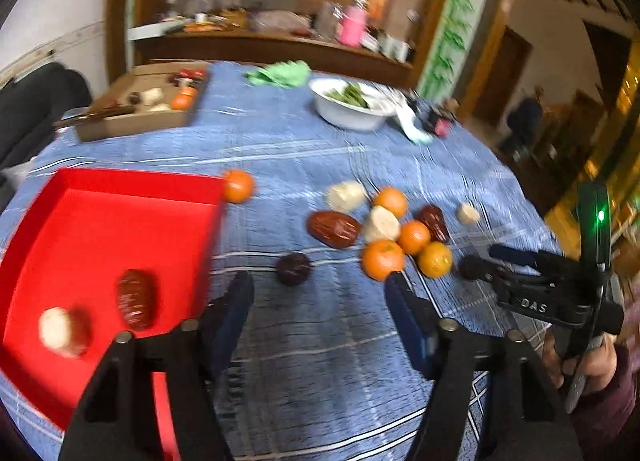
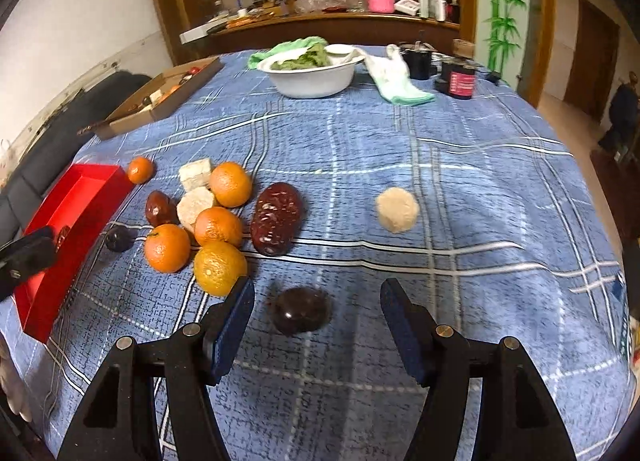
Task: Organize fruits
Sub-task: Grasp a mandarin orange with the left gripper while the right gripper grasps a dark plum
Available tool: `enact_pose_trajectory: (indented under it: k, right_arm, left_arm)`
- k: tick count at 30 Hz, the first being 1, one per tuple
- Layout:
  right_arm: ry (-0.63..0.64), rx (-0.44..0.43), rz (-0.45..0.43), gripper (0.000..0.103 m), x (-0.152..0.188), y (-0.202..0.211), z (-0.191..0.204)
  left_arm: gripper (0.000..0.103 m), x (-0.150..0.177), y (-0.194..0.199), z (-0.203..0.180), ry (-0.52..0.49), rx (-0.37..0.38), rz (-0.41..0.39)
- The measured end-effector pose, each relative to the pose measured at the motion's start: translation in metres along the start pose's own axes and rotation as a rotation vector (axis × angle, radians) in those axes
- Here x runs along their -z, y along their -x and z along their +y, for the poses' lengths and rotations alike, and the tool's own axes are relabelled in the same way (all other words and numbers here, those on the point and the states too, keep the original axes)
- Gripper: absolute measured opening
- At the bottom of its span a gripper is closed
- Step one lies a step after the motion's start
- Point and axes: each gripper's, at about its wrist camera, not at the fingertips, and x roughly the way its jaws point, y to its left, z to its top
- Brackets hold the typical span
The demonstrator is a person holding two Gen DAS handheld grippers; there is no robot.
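Fruit sorting: both grippers empty over a blue cloth.

A date and a pale piece are already laid in the red tray, judged the collecting place. The left gripper is held apart just short of a dark fruit; the right gripper, jaws likewise apart, is aimed at another dark fruit lying untouched between its fingertips.

Your left gripper: black frame, blue-padded jaws, silver screws.
Your right gripper: same; "DAS" lettering, green light.
Your sleeve: maroon.

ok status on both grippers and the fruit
Left gripper open, empty. Right gripper open over a dark round fruit. Red tray holds two pieces; oranges on cloth. Path clear.
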Motion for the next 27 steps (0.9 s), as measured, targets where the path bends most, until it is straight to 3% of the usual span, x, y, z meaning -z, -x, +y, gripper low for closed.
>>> enact_pose_trajectory:
  k: [5,9,13,23,24,25,27]
  right_arm:
    - [0.015,0.004,0.016,0.069,0.002,-0.009,0.003]
    - [0.009,0.003,0.026,0.059,0.004,-0.009,0.001]
    - [0.031,0.023,0.024,0.051,0.006,-0.009,0.004]
    - [0.054,0.039,0.038,0.039,0.010,-0.006,0.012]
    - [0.050,0.035,0.037,0.034,0.010,-0.005,0.012]
    - [0.044,0.027,0.037,0.028,0.011,-0.004,0.012]
    - [0.024,0.009,0.039,0.028,0.011,-0.003,0.010]
  left_arm:
    - [0.066,-0.002,-0.025,-0.025,-0.065,0.020,0.040]
    - [0.065,-0.004,-0.047,-0.041,-0.128,0.028,0.069]
    - [0.046,-0.007,-0.075,-0.049,-0.150,0.048,0.126]
    - [0.047,-0.010,-0.092,-0.058,-0.159,0.040,0.127]
    - [0.046,-0.010,-0.092,-0.059,-0.166,0.032,0.126]
    - [0.036,-0.010,-0.091,-0.059,-0.170,0.019,0.123]
    - [0.034,-0.009,-0.089,-0.058,-0.166,0.025,0.121]
